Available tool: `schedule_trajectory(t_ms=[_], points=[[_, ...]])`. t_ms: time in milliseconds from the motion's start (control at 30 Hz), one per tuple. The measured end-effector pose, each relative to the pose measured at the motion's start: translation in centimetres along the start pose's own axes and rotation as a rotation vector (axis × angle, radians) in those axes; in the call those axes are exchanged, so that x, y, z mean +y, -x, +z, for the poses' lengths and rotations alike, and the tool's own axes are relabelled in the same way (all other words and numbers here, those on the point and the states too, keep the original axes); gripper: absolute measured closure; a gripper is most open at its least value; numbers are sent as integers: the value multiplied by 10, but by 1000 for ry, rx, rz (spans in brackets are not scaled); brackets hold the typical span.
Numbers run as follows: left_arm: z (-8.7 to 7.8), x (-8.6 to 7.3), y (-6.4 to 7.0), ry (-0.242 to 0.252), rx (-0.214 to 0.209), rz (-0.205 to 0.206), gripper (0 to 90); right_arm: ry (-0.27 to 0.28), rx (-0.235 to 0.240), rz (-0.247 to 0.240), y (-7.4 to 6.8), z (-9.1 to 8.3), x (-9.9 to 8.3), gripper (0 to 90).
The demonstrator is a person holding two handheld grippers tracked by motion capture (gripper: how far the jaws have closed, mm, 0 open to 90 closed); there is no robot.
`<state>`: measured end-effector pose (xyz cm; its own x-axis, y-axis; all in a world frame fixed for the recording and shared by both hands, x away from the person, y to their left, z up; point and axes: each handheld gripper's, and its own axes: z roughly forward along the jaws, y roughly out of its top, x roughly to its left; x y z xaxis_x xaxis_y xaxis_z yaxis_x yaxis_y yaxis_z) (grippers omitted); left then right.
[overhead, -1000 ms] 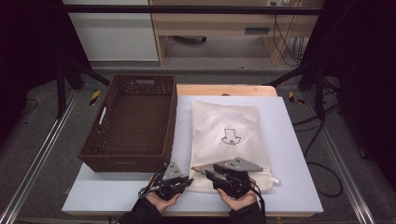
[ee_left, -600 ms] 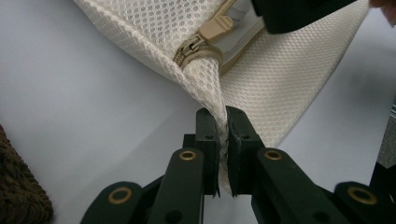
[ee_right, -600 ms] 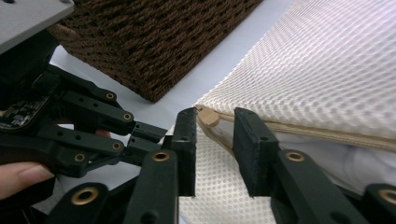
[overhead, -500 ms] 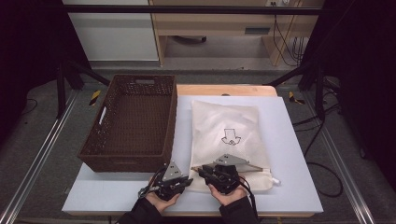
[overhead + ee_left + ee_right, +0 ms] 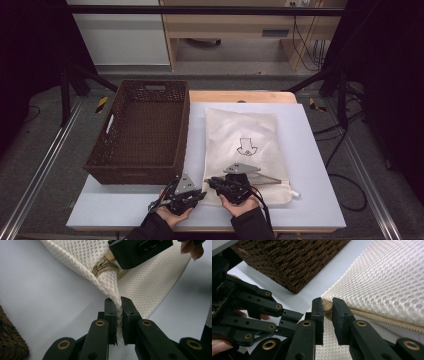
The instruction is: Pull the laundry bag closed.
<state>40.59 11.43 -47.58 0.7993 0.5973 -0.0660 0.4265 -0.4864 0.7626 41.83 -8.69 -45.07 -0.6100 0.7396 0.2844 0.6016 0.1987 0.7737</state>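
Observation:
A white mesh bag (image 5: 247,150) with a zipper along its near edge lies flat on the white table (image 5: 310,165). My left gripper (image 5: 119,303) is shut on the fabric at the bag's near-left corner, and it shows in the high view (image 5: 201,193) by the table's front edge. My right gripper (image 5: 327,305) is shut on the beige zipper pull (image 5: 326,307), just right of the left gripper (image 5: 213,183). The zipper slider (image 5: 103,266) sits at the corner end of the bag, with the right gripper's jaw beside it.
A brown wicker basket (image 5: 142,132) stands open and empty on the table's left half, its near wall close to both grippers. A white drawstring toggle (image 5: 296,193) pokes out at the bag's near-right corner. Dark stands and cables ring the table.
The right gripper slid left along the bag's near edge and now sits beside the left gripper at the corner. The left gripper stayed put.

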Motion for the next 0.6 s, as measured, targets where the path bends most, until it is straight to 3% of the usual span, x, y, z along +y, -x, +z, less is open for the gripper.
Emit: schedule_trajectory(t_ms=[233, 367, 400, 433, 600], points=[[1, 0, 1, -1, 4, 5, 835, -7, 16, 15, 3, 3, 0, 773], [1, -1, 0, -7, 3, 10, 833, -11, 30, 23, 4, 4, 1, 809], [2, -1, 0, -5, 1, 5, 831, -12, 36, 24, 4, 3, 1, 867], [1, 0, -1, -2, -2, 2, 827, -8, 44, 19, 4, 2, 0, 870], [-1, 5, -5, 34, -13, -33, 726, -6, 30, -9, 1, -2, 1, 872]])
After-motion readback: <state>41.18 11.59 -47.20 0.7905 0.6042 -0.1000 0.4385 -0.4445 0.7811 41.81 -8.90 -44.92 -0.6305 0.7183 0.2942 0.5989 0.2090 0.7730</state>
